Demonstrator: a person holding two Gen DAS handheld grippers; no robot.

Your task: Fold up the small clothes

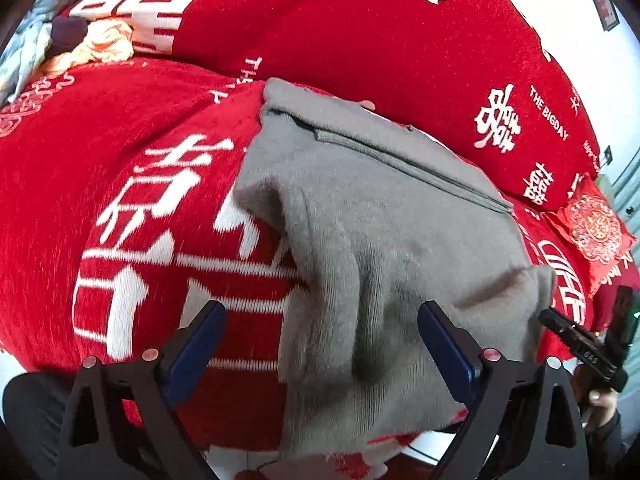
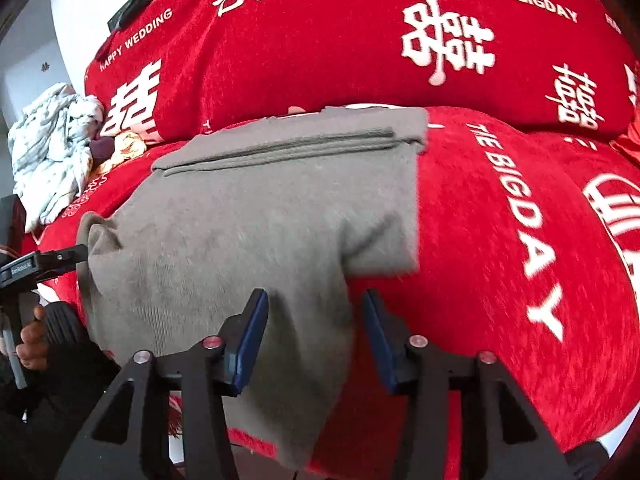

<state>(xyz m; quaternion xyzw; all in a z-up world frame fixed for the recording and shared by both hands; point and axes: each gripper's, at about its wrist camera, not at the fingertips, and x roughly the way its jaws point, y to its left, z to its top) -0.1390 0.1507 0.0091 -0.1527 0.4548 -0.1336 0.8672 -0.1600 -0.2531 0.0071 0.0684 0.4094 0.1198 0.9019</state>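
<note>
Taking the grey garment [image 1: 384, 216] as the landmark and going left to right: far off to its left, at the back of the red cover [image 1: 120, 152], lies a crumpled pale cloth [image 2: 52, 148] with a small yellow-and-white bundle [image 1: 106, 42] and a dark maroon piece [image 1: 66, 32] beside it. Nearer, the left claw [image 1: 322, 344] hovers over the garment's near-left edge with its blue-padded fingers [image 1: 192, 352] spread wide — nothing between them is gripped; the left pad sits over the red cover and the right pad over grey knit. The grey garment itself lies spread on the red cover of the sofa seat, its far end folded flat with dark seam lines across it, its near end hanging down over the front edge of the seat. Behind it rises the red back cushion [image 2: 360, 40], printed with white characters and "THE BIGDAY". The right claw [image 2: 316, 340] is at the garment's near-right part, jaws partly open, with the hanging grey strip lying between them and against the left blue pad — it is not pinched. To the garment's right the cover shows "THE BIGDAY" lettering, and farther right in the left wrist view sits a small red embroidered cushion [image 1: 592, 228].
</note>
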